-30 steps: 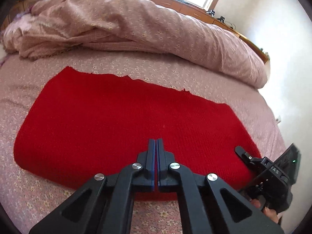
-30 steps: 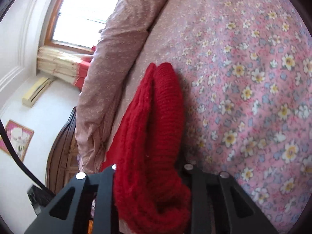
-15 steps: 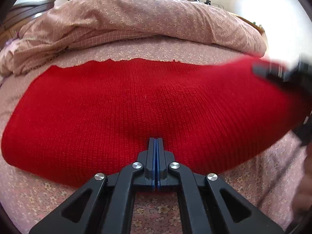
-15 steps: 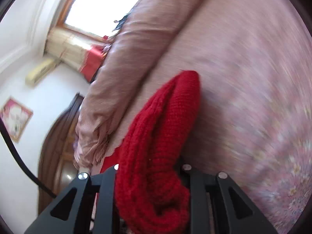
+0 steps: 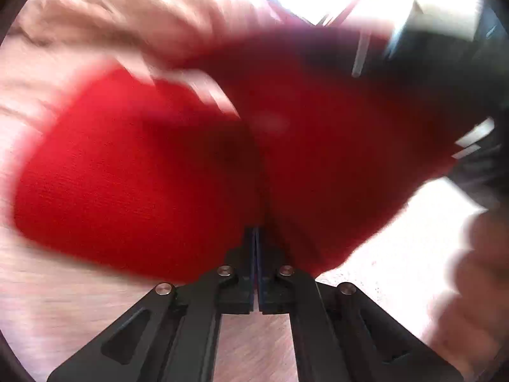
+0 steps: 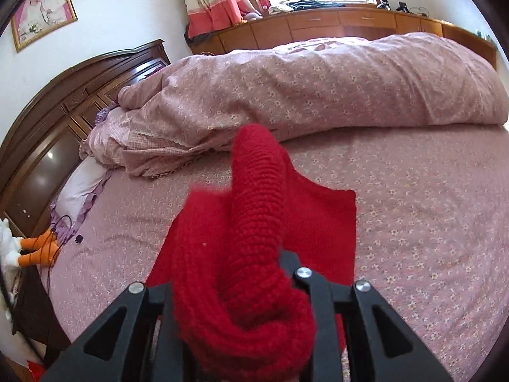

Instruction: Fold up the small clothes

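Note:
A red knitted garment lies on the flowered bed sheet. Its right part is lifted and hangs dark over the flat left part, with a crease running up from my left gripper. That gripper is shut, its tips at the garment's near edge; this view is blurred. My right gripper is shut on a thick bunch of the red garment, held above the bed while the rest trails down to the sheet. In the left wrist view the right gripper is a dark blur at the upper right.
A rumpled pink duvet lies across the far side of the bed. A dark wooden headboard, a pillow and a plush toy are at the left. Wooden cabinets stand under the window. A hand shows at the right.
My right gripper has risen and rolled upright, lifting the garment's right end off the bed and over toward the left. The left gripper stayed shut at the near edge and shifted.

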